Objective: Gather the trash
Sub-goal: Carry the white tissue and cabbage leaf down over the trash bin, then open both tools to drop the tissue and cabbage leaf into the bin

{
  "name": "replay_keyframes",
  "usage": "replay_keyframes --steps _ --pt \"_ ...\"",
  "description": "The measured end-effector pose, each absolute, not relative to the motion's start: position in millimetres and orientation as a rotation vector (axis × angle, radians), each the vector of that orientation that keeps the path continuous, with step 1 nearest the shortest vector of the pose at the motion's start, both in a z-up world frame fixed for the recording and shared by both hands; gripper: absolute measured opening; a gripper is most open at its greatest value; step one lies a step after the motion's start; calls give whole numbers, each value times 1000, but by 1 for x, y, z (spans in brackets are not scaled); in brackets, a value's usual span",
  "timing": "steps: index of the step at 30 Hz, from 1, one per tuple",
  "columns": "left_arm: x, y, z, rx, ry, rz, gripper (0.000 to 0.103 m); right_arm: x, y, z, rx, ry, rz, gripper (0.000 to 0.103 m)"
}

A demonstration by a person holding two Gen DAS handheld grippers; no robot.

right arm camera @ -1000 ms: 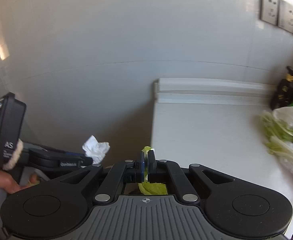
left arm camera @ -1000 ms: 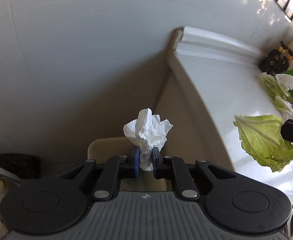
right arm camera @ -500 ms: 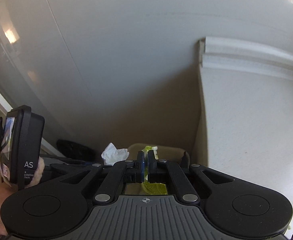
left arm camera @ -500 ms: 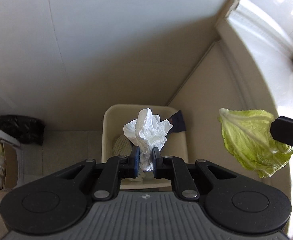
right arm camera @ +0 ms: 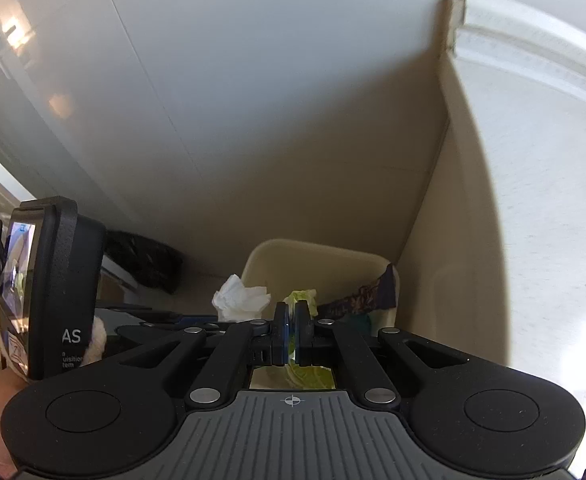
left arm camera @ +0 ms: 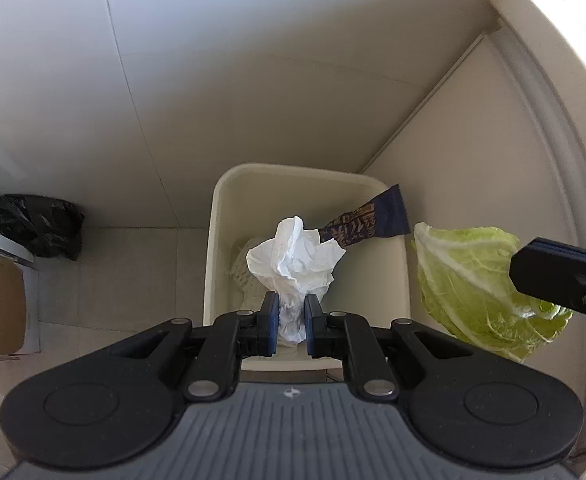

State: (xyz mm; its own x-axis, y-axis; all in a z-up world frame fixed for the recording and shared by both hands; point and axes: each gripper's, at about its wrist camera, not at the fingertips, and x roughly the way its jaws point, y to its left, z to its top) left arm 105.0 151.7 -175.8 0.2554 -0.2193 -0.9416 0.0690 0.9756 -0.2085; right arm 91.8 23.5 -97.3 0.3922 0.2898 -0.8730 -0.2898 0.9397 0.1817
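Note:
My left gripper (left arm camera: 291, 322) is shut on a crumpled white tissue (left arm camera: 296, 258) and holds it above a beige trash bin (left arm camera: 229, 196) on the floor. My right gripper (right arm camera: 291, 330) is shut on a green cabbage leaf (right arm camera: 302, 298). The leaf also shows in the left wrist view (left arm camera: 473, 284), hanging just right of the bin's rim. The tissue shows in the right wrist view (right arm camera: 240, 298), left of the leaf. The bin (right arm camera: 313, 258) lies below and ahead of both grippers. A dark snack wrapper (left arm camera: 369, 222) leans on the bin's right rim.
The bin stands in a corner between a white wall (left arm camera: 213, 80) and a cabinet side (left arm camera: 493, 152) under the white counter (right arm camera: 553, 160). A black bag (left arm camera: 37, 224) and a cardboard box (left arm camera: 1, 304) sit on the floor at left.
Both grippers have moved off the counter and tilted down over the bin, each still holding its item. The bin now sits fully in view below the tissue.

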Motion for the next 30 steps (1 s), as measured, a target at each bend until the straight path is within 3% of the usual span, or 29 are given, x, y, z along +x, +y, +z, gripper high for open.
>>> replay_keyframes --steps 24,27,30 --pt "113 149 -234 -110 1363 -198 13 124 40 -162 -92 1250 355 2" --pt "113 148 -234 -94 1354 -207 19 125 39 -164 -91 1258 346 2" --pt "112 147 -233 -81 1342 -212 33 130 37 -169 -65 1275 333 11"
